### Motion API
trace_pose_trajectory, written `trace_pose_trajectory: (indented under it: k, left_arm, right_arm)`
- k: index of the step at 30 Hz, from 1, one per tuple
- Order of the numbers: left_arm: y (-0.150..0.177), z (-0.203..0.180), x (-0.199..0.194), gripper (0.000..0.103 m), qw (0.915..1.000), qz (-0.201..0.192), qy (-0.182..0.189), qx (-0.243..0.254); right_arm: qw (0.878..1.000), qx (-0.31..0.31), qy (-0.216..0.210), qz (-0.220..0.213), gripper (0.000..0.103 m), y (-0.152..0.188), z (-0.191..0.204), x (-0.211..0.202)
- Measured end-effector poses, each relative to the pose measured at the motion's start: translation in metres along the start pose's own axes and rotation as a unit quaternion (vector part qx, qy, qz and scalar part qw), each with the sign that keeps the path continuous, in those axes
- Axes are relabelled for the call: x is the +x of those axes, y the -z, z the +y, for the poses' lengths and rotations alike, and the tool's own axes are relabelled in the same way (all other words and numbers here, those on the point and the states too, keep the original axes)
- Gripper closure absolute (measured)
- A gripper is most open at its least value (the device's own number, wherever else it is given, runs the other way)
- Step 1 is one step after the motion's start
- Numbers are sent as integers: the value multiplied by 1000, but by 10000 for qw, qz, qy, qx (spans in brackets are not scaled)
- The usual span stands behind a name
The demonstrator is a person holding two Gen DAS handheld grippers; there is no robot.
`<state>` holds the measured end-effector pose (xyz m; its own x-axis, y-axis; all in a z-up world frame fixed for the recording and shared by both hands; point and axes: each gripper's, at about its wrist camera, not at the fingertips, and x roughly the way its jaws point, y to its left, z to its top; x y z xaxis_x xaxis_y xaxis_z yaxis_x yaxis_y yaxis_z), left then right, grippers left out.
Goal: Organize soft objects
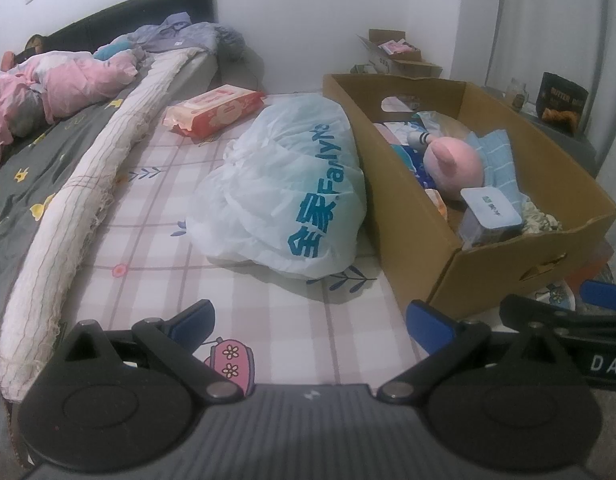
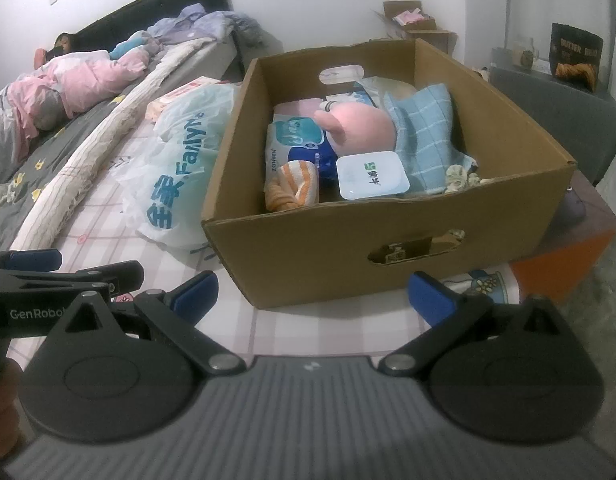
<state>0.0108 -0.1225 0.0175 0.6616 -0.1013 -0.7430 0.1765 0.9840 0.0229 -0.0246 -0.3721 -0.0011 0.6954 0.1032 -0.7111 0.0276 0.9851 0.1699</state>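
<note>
Both grippers are held low at the bottom of their frames, over a pink checked sheet (image 1: 156, 216) with flower prints. The left gripper (image 1: 311, 322) is seen with its blue-padded fingers (image 1: 196, 318) spread wide apart and nothing between them; the right gripper (image 2: 312, 295) is likewise spread, empty, its blue fingers (image 2: 429, 298) set just before the near wall of a cardboard box (image 2: 327, 240). In the left wrist view the box (image 1: 411, 184) occupies the right half of the frame; in the right wrist view it fills the centre. Inside the box a pink plush toy (image 2: 361, 126) is seen lying on top, with a light blue checked cloth (image 2: 425, 128) beside it toward the right, a blue-and-white soft pack (image 2: 298, 140) to its left, an orange striped cloth (image 2: 294, 188) at the near left corner, and a white lidded tub (image 2: 371, 176) at the near centre. A white plastic bag (image 1: 284, 184) with blue lettering is found touching the box's left wall. A red-and-pink wipes pack (image 1: 216, 108) lies farther back, upper centre of the left wrist view. A long off-white bolster (image 1: 92, 184) runs diagonally at left, and crumpled pink bedding (image 1: 64, 80) is noted at upper left on a grey sheet (image 1: 28, 160). A smaller open carton (image 1: 395, 54) is seen against the far wall, upper right.
</note>
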Motion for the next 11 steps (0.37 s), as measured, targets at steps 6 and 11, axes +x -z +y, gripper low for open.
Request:
trace_pose_trajectory:
  k: [6, 11]
  left_arm:
    - [-1, -1, 0, 1, 10000, -5, 1, -4]
    - [-1, -2, 0, 1, 10000, 11, 5, -15]
  right_arm:
    - [10000, -5, 2, -1, 1, 0, 0, 0]
    - [10000, 2, 16, 0, 1, 0, -1, -1]
